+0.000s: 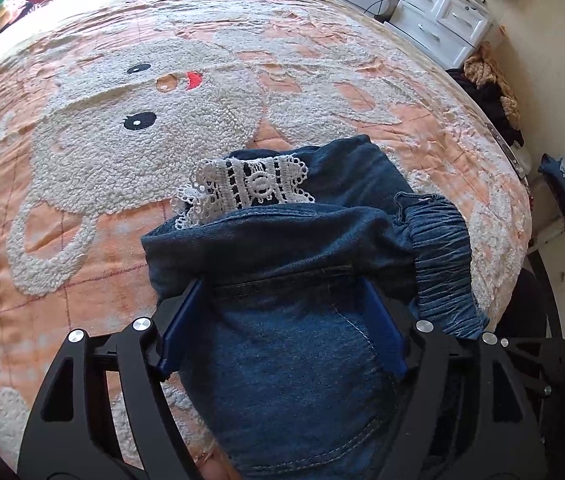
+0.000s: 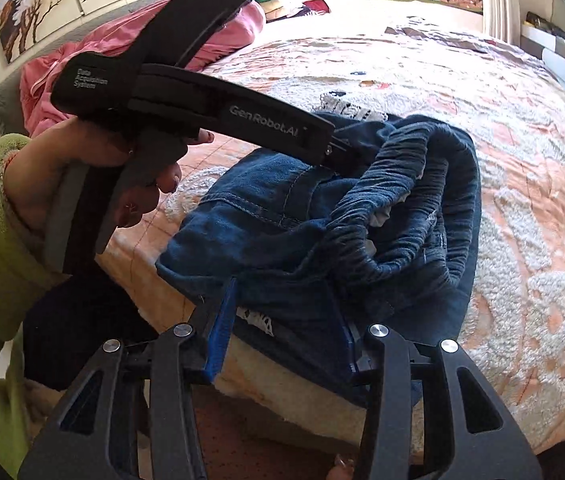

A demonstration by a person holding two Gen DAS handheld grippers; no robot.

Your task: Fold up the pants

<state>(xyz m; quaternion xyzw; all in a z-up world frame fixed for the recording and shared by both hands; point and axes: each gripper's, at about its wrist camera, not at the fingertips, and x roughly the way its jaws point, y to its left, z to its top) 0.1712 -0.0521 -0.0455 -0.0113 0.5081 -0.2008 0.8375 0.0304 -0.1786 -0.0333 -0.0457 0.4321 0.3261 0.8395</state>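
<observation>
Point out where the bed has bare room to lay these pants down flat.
Bare quilt lies beyond the pants, over the rabbit face toward the far edge. It is crowded near the bed's front edge, where the left gripper, right gripper and bunched waistband meet.

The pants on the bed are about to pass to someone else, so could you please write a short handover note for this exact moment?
Left gripper: its blue pads are spread wide with denim bunched between them; whether they grip is unclear.
Right gripper: also wide, with the near edge of the pants between its pads; grip equally unclear.
Pants: in a crumpled heap near the front edge of the bed, the elastic waistband gaping open on top and a white lace trim on the far side.
Done: no neat fold shows yet.
Left: flatten the pants, lay the legs together, fold.
</observation>
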